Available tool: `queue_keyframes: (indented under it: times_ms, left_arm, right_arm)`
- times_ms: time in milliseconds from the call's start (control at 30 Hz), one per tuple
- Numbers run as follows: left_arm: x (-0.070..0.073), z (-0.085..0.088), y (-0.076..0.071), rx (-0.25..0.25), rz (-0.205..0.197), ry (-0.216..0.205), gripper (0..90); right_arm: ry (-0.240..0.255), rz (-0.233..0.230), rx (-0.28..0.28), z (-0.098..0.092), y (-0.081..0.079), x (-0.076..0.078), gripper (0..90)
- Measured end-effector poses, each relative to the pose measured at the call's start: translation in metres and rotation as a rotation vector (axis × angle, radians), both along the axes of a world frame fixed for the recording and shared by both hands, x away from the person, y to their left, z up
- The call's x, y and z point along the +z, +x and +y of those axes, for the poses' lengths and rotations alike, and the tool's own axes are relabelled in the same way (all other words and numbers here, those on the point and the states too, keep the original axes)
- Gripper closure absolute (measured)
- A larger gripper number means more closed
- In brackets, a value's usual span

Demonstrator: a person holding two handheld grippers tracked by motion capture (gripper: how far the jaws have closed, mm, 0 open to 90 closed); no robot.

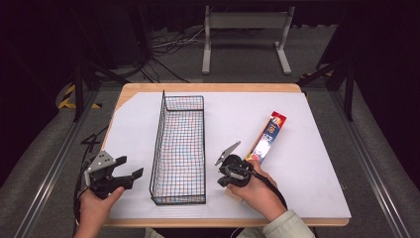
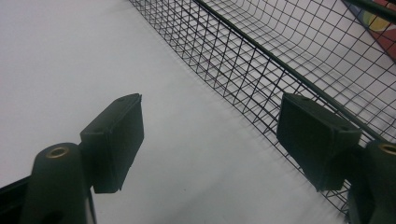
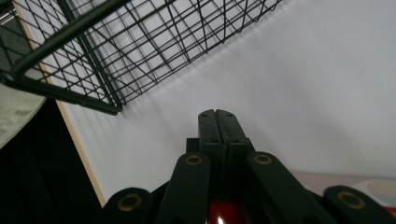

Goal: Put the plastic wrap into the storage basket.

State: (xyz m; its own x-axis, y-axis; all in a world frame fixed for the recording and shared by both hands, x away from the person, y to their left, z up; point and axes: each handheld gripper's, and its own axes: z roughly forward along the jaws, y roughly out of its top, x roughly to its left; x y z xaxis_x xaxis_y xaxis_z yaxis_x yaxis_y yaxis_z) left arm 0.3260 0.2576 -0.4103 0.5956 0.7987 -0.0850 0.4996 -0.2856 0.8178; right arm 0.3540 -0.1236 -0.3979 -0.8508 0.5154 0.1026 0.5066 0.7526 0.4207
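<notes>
Toothpaste box [image 1: 266,137] is lying flat on the white desk [image 1: 317,148], just right of the wire basket [image 1: 179,148] and right beside the right tool [image 1: 224,174], whose jaws are pressed together on nothing. Left tool [image 1: 130,168] sits with jaws wide apart near the basket's left wall. Box looks light, stiffish cardboard (crushable if squeezed hard), so I'd pinch it across the long sides near the middle.

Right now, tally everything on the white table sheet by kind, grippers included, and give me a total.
Black wire basket: 1
Long printed box: 1
Hand-held grippers: 2, the left gripper with jaws open, the right gripper with jaws shut
Total: 4
</notes>
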Motion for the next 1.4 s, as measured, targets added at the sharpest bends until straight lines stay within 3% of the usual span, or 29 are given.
queue_keyframes:
  times_ms: [567, 633, 733, 1000, 1400]
  left_arm:
    - [0.000, 0.001, 0.000, -0.001, 0.004, -0.001, 23.8]
    - [0.000, 0.001, 0.000, -0.003, 0.010, -0.006, 23.8]
    - [-0.001, 0.000, 0.000, -0.002, 0.006, 0.000, 23.8]
    - [-0.001, 0.002, 0.000, 0.001, 0.008, -0.002, 23.7]
    - [-0.001, 0.002, -0.001, 0.002, 0.006, -0.002, 23.8]
  right_arm:
    - [-0.060, 0.054, 0.004, -0.019, -0.009, 0.008, 90.0]
    - [-0.089, 0.043, -0.012, -0.023, -0.011, 0.008, 90.0]
    - [-0.068, 0.054, -0.018, -0.028, -0.011, 0.005, 90.0]
    - [-0.094, 0.067, -0.015, -0.025, -0.010, 0.003, 90.0]
    - [-0.151, 0.134, -0.019, -0.030, -0.012, -0.001, 90.0]
